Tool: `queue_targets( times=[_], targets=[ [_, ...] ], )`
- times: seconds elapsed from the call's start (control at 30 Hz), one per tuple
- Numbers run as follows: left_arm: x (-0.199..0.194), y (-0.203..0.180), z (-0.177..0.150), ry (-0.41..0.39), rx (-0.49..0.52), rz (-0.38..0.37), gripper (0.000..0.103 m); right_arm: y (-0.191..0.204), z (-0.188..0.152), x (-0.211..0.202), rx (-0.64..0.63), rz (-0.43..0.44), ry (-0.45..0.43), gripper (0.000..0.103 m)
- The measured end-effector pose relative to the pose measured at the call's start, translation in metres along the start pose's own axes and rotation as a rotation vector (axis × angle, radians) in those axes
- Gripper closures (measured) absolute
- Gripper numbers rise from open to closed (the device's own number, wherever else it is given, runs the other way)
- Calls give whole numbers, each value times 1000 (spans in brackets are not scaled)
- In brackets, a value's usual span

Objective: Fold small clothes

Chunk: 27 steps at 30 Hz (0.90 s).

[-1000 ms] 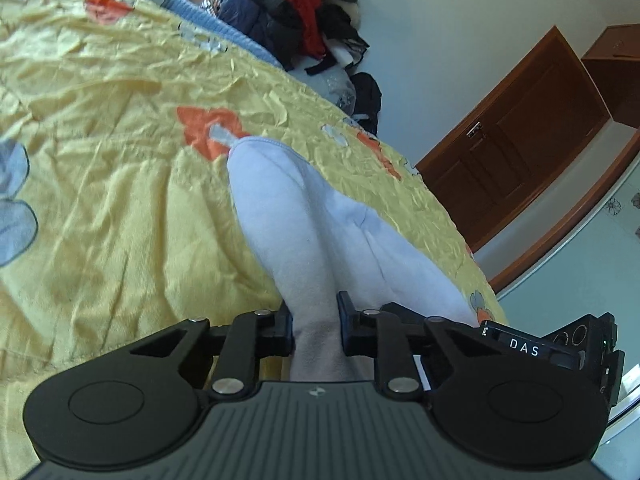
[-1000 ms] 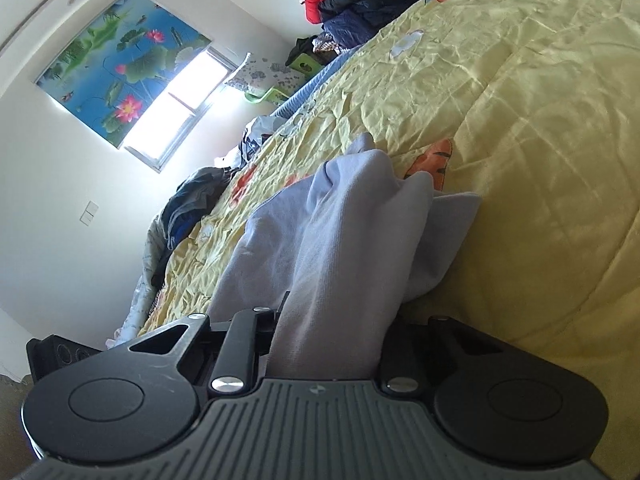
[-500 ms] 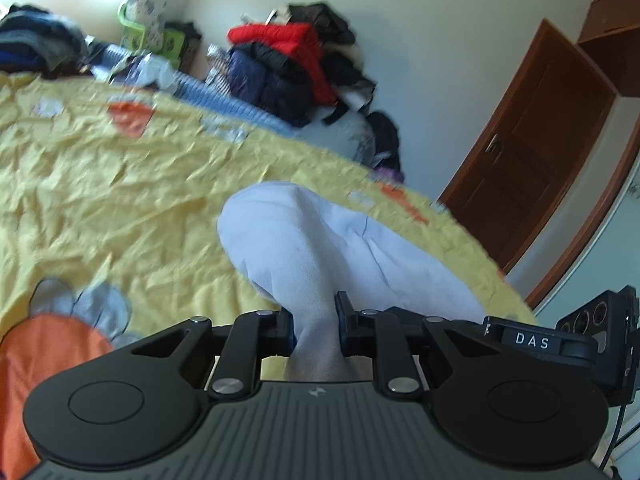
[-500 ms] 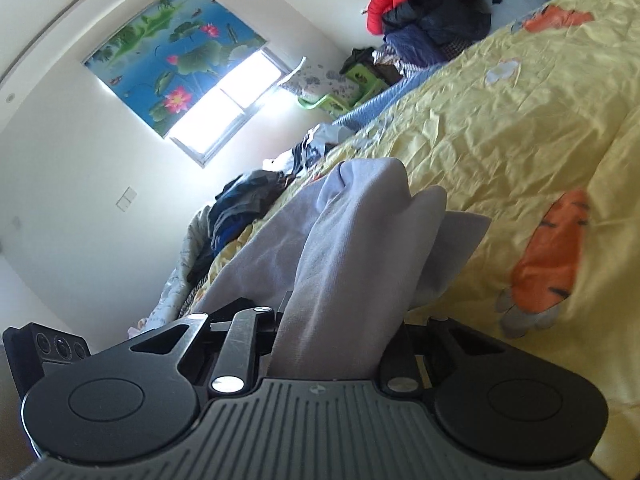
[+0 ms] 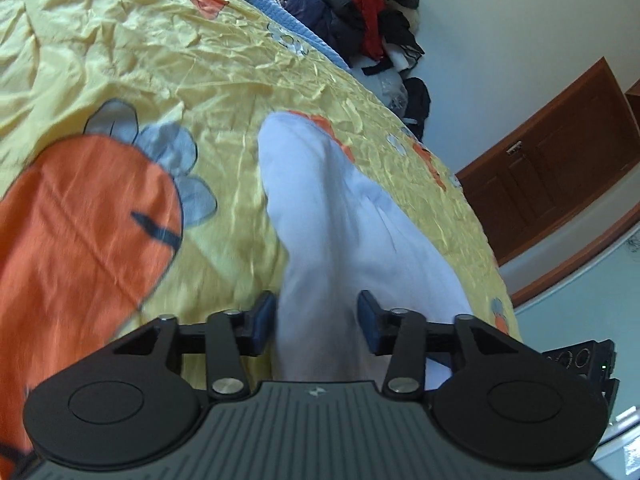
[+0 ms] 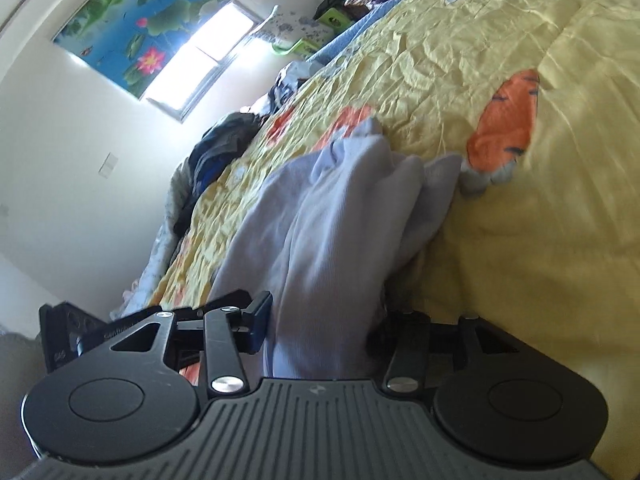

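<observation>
a soft, pale lavender garment of fine ribbed knit lies bunched in rounded folds on a bed under a crinkled, glossy yellow quilt printed with orange carrots. the left gripper and right gripper each straddle one end of it; both pairs of fingers have just been opening, the cloth lying loose between the spread black pads. a heap of dark and red jackets sits beyond.

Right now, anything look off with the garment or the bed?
Nothing damaged. The pale garment lies bunched, not flat, on the wrinkled yellow bedspread. Both tools, left and right, have just been opening, cloth between them.
</observation>
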<state>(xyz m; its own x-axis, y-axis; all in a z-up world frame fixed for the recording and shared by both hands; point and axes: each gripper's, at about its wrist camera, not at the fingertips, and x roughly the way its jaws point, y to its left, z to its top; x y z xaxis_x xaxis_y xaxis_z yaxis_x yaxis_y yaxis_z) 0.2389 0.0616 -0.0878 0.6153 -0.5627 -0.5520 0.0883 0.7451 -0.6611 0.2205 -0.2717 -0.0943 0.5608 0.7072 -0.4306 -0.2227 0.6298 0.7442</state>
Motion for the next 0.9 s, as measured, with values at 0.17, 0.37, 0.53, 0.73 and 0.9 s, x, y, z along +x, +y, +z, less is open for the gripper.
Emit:
queue_targets(
  times=[0.17,0.37,0.53,0.73,0.9],
  targets=[
    [-16,-1,-27,1,8,-57,51,9,-25,-17,-42,28,35,56],
    [-33,-11,-34,-7,80,-39,84,11,-35,-27,-5,35,11,85],
    [-35,-5,-42,34,43,-8,84,12,-46,-30,-9,-9,23,84],
    [-48,-7,-52,-7,51,55,79,29,-57,-55,-87,-131,-59,70],
    [-61,-22,-61,-57,129,164,62,89,-76,-71,-411,-298,-173,67]
  ],
)
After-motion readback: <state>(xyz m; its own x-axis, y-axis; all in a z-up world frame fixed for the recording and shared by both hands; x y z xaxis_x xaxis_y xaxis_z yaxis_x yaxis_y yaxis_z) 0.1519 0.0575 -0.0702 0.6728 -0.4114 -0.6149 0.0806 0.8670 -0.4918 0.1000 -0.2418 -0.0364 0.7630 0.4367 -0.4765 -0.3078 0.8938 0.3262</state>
